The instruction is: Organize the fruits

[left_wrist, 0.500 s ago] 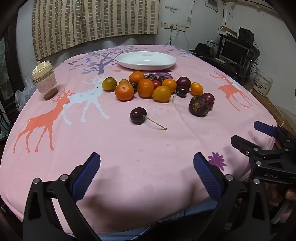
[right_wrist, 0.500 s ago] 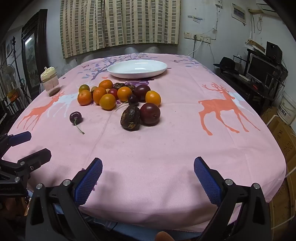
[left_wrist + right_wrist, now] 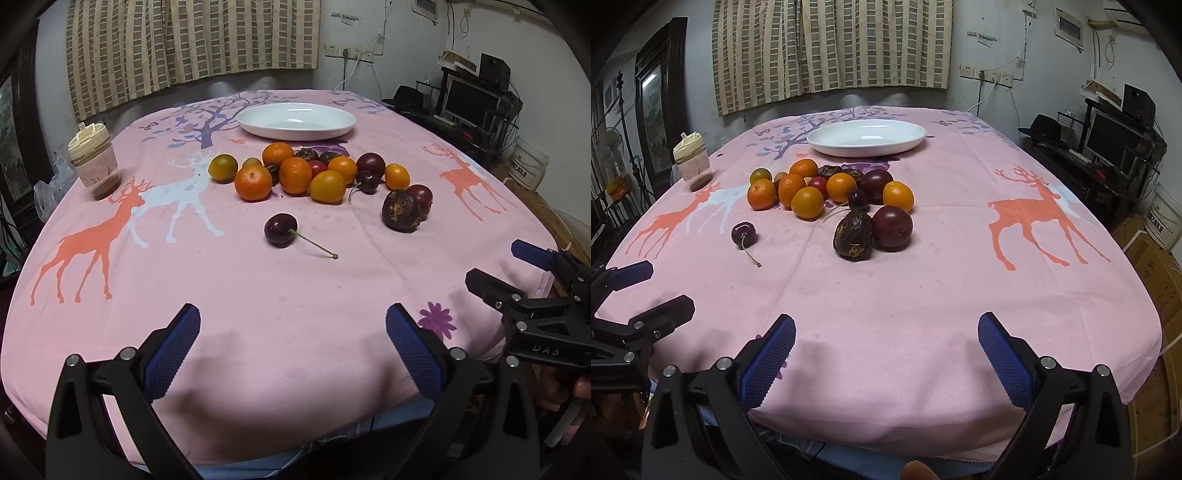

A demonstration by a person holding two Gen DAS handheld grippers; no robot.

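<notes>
A pile of fruit lies mid-table: oranges [image 3: 253, 182] [image 3: 761, 194], dark plums [image 3: 892, 228], a wrinkled dark fruit [image 3: 401, 210] [image 3: 854, 237]. A lone cherry [image 3: 280, 229] [image 3: 744, 234] with a stem lies nearer the front. An empty white plate [image 3: 296, 120] [image 3: 866, 137] sits behind the pile. My left gripper [image 3: 293, 347] is open and empty over the front edge of the table. My right gripper [image 3: 886, 350] is open and empty, also at the front edge, and shows at the right of the left wrist view [image 3: 517, 273].
The table wears a pink cloth with deer prints [image 3: 258, 314]. A lidded jar [image 3: 94, 159] [image 3: 691, 161] stands at the left edge. A desk with a monitor [image 3: 1115, 144] and boxes [image 3: 1156, 266] stand to the right of the table.
</notes>
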